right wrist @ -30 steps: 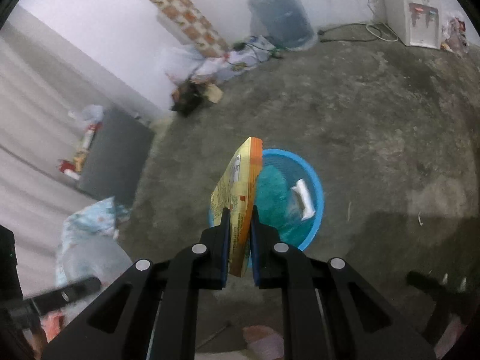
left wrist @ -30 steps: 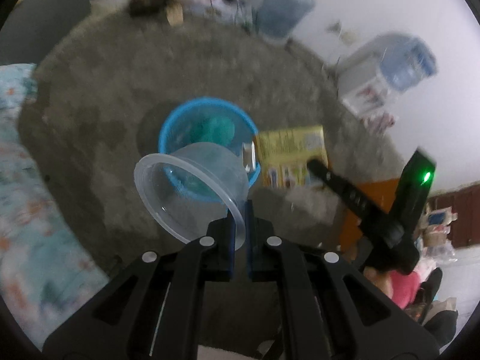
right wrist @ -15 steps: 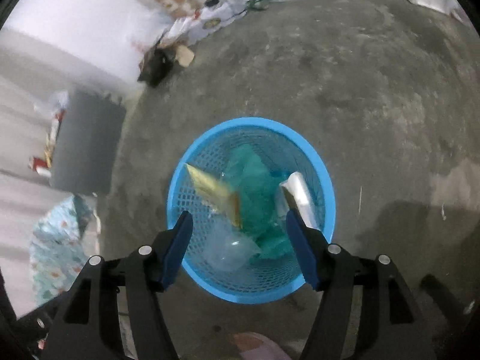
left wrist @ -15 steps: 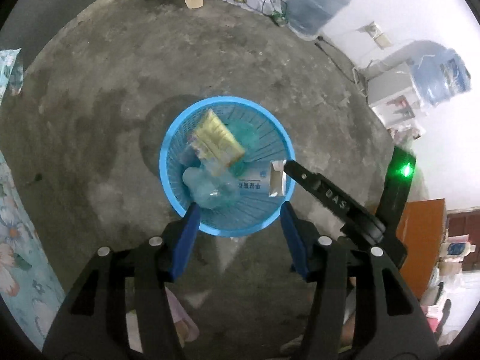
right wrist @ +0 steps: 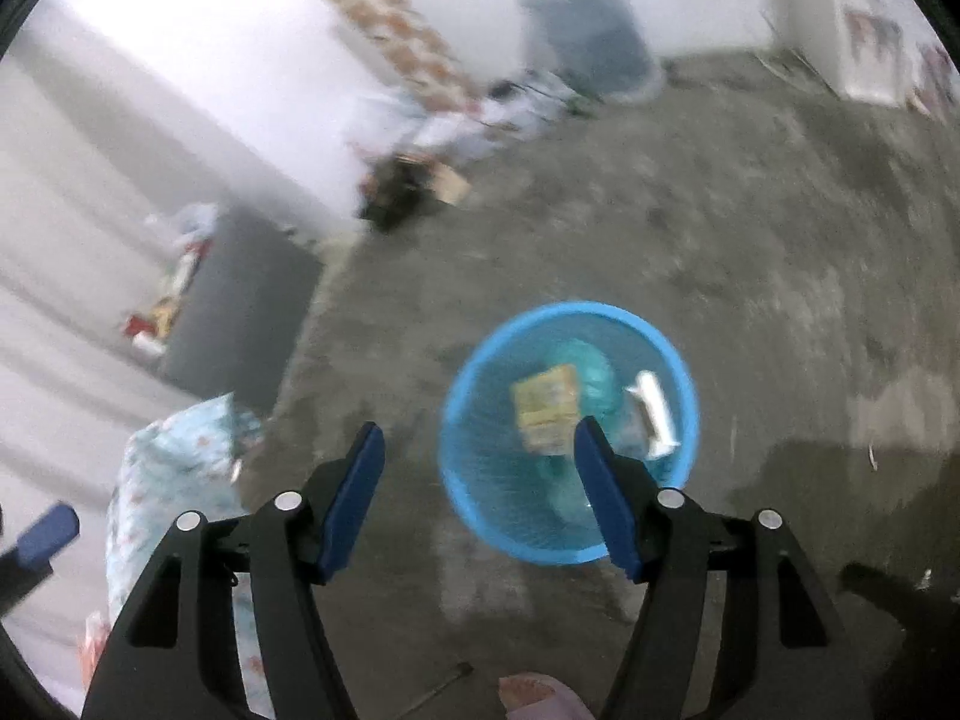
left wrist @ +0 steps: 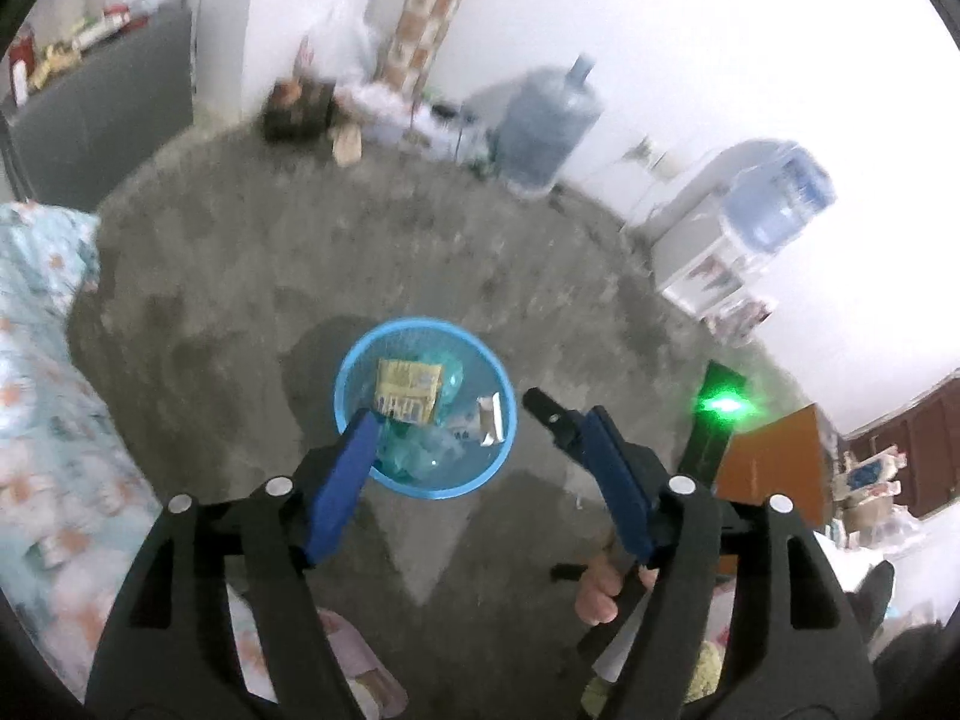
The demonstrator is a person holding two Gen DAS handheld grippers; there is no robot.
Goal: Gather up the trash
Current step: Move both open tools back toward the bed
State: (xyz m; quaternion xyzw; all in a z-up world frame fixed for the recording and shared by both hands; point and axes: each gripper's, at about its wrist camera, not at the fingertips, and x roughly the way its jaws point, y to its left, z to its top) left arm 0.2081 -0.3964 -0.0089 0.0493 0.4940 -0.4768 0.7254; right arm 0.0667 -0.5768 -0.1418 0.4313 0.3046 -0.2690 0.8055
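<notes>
A blue mesh basket (left wrist: 501, 384) stands on the grey floor; it also shows in the right wrist view (right wrist: 684, 378). Inside lie a yellow packet (left wrist: 408, 399) (right wrist: 546, 405), a clear plastic cup (left wrist: 429, 453), a teal bag (right wrist: 591, 369) and a white wrapper (left wrist: 491, 417) (right wrist: 654, 414). My left gripper (left wrist: 480, 420) is open and empty, raised above the basket. My right gripper (right wrist: 480, 435) is open and empty, above the basket's left rim. It shows in the left wrist view as a black tool with a green light (left wrist: 723, 405).
A floral bedspread (left wrist: 42, 396) lies at the left. Water jugs (left wrist: 549, 123), a dispenser (left wrist: 732, 252) and clutter line the far wall. A dark cabinet (right wrist: 240, 294) stands at the left. An orange board (left wrist: 774, 468) is at the right.
Both grippers opened and dropped the clear cup and yellow packet into the basket. Since then both have lifted and tilted up; the basket looks smaller.
</notes>
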